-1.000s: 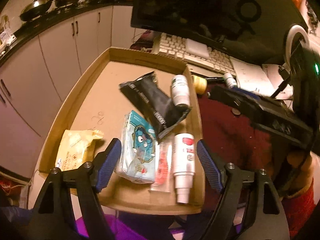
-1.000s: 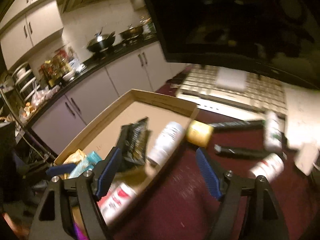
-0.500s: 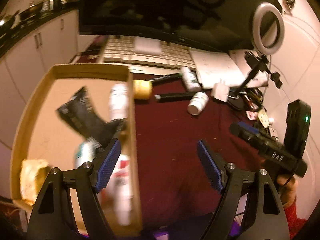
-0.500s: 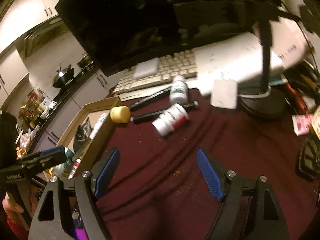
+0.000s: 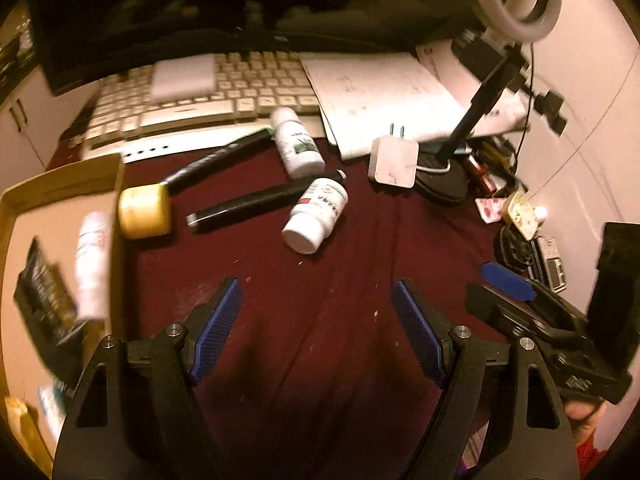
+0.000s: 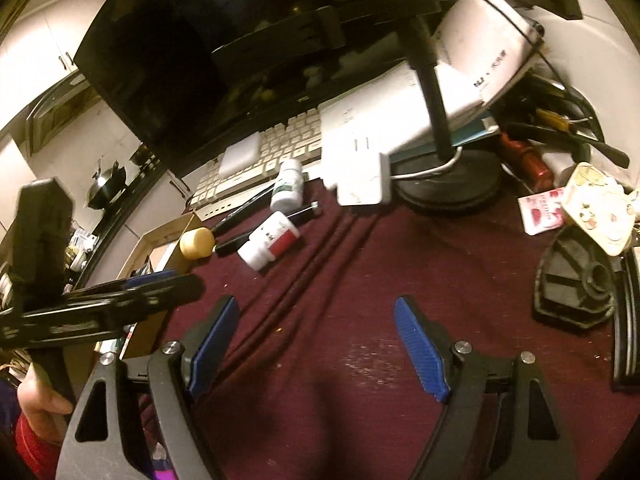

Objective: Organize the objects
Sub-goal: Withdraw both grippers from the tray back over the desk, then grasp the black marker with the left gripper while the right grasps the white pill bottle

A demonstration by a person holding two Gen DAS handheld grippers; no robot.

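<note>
On the dark red cloth lie a white pill bottle with a red label (image 5: 316, 212) (image 6: 270, 245), a white bottle with a green label (image 5: 298, 145) (image 6: 287, 186), two black pens (image 5: 256, 200) (image 6: 266, 224) and a yellow cap (image 5: 144, 211) (image 6: 197, 243). A cardboard tray (image 5: 60, 184) (image 6: 160, 236) at the left holds a white tube (image 5: 94, 260) and a black pouch (image 5: 46, 296). My left gripper (image 5: 316, 336) hangs open over bare cloth, short of the pill bottle. My right gripper (image 6: 316, 344) is open too, with nothing between its fingers.
A white keyboard (image 5: 200, 92) and a dark monitor (image 5: 180, 8) stand at the back. Papers (image 5: 372, 92), a white charger (image 5: 394, 160), a ring-light stand (image 5: 440, 184) and small clutter (image 6: 580, 208) fill the right side. The other gripper shows at each view's edge.
Both grippers swung right, away from the tray and over the red cloth. The tray slid to the left edge of both views. The bottles and pens came closer.
</note>
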